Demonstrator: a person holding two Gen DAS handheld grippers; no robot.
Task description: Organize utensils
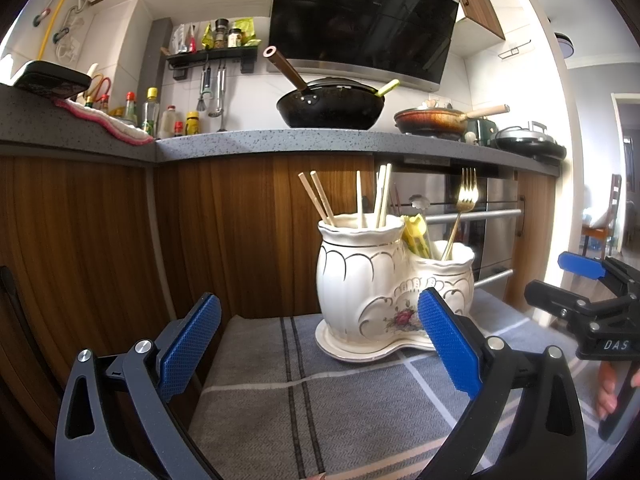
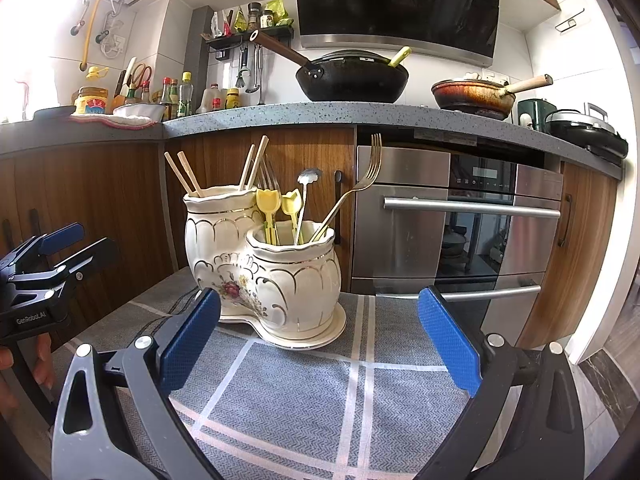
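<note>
Your left gripper (image 1: 320,344) and right gripper (image 2: 318,340) both hover with jaws wide apart, holding nothing. The ceramic holder (image 2: 260,264) on the desk's cloth (image 2: 300,396) already carries chopsticks (image 2: 188,178) and forks (image 2: 356,190) (apparently sorted); little seems left.

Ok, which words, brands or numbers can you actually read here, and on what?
"DAS": black body of the right gripper, cut off by the frame edge.
"GenRobot.AI": black body of the left gripper.
Steel oven's display panel: too small to read.
Counter bottle labels: blurred.
</note>
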